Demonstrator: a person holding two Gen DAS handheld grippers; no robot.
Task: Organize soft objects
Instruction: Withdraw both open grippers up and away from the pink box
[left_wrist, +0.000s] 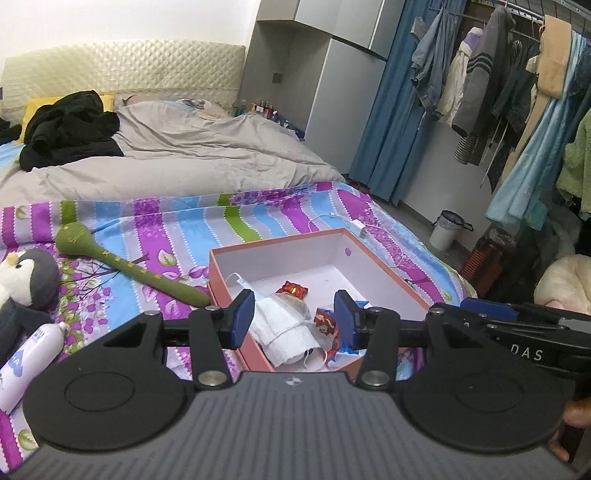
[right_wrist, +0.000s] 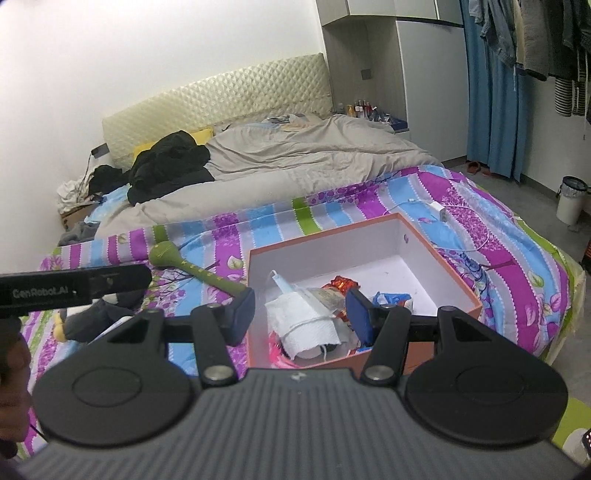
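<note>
An open orange box (left_wrist: 388, 264) (right_wrist: 436, 266) sits on the striped bedspread. Inside lie a white paper-towel roll (left_wrist: 286, 330) (right_wrist: 306, 326), a blue face mask (right_wrist: 286, 286) and red snack wrappers (left_wrist: 293, 290) (right_wrist: 343, 283). My left gripper (left_wrist: 293, 319) is open and empty above the box's near end. My right gripper (right_wrist: 301, 314) is open and empty, also above the near end. A green plush mallet (left_wrist: 122, 264) (right_wrist: 192, 267) lies left of the box. A penguin plush (left_wrist: 26, 288) (right_wrist: 92, 314) lies further left, partly hidden in the right wrist view by the left gripper's body.
A white lotion bottle (left_wrist: 26, 363) lies at the near left. A white charger and cable (left_wrist: 360, 227) (right_wrist: 439, 210) lie behind the box. A grey duvet (left_wrist: 184, 155) and black clothes (left_wrist: 70, 129) cover the far bed. A bin (left_wrist: 447, 229) and hanging clothes (left_wrist: 498, 74) stand right.
</note>
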